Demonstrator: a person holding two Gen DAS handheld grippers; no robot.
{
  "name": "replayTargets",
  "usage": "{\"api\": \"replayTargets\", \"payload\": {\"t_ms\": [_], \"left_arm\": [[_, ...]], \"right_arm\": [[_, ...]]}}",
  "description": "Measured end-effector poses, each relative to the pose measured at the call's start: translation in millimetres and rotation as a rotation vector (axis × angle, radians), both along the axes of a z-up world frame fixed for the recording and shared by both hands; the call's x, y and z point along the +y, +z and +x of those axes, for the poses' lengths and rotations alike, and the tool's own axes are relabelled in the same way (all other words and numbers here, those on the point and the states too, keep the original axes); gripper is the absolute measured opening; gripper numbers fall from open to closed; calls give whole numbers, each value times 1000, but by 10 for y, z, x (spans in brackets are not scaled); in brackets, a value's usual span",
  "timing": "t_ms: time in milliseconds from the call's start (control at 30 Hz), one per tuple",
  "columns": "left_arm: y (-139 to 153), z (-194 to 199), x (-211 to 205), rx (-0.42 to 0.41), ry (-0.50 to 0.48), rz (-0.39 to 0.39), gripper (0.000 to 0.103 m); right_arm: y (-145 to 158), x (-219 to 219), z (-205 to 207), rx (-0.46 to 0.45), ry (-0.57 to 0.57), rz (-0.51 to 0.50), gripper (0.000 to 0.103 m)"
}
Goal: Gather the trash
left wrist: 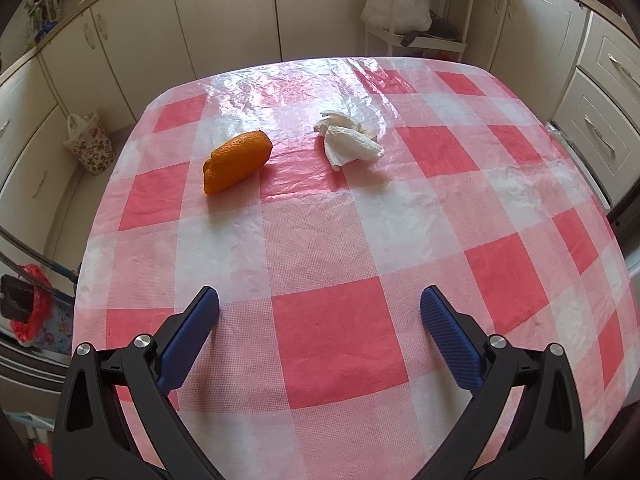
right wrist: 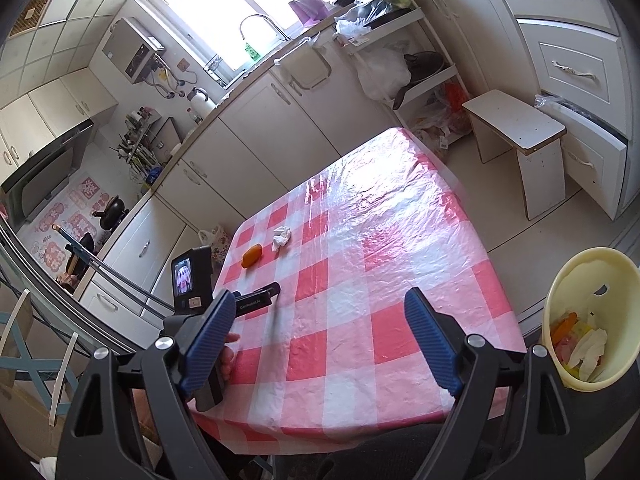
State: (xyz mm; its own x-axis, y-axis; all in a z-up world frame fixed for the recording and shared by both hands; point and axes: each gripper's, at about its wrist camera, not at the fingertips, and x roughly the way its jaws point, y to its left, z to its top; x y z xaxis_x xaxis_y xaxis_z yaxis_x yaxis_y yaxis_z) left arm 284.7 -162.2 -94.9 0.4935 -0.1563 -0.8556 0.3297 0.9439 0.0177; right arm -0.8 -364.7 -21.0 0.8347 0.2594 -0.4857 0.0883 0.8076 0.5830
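Note:
An orange peel [left wrist: 236, 166] and a crumpled white tissue [left wrist: 349, 142] lie side by side on the far part of the red-and-white checked table [left wrist: 340, 336]. My left gripper [left wrist: 319, 300] is open and empty, low over the near table, well short of both. In the right wrist view the peel [right wrist: 252, 255] and tissue [right wrist: 281, 236] lie at the table's far left. My right gripper [right wrist: 320, 306] is open and empty, high above the near table edge. The left gripper's body [right wrist: 256, 300] shows there. A cream trash bin [right wrist: 586, 324] holding scraps and tissue stands at the right.
White kitchen cabinets [right wrist: 256, 120] run along the walls. A white stool [right wrist: 520, 140] stands beyond the table's right side. A floral bag [left wrist: 90, 144] sits on the floor left of the table. A shelf rack [left wrist: 420, 12] with bags stands behind the table.

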Motion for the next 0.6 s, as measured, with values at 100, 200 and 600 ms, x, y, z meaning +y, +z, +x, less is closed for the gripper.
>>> {"api": "replayTargets", "payload": {"t_ms": [100,200,600], "left_arm": [[24,-132,71,9,-18,11,97],[145,-414,330,-46,15,-55,97],[707,-1307,1575,-374,254,-247,97]], "right_arm": [[5,0,-8,-1,-2,0,83],[9,12,-4,1,-2,-2,83],[89,188,0,8,-12,-72,84]]}}
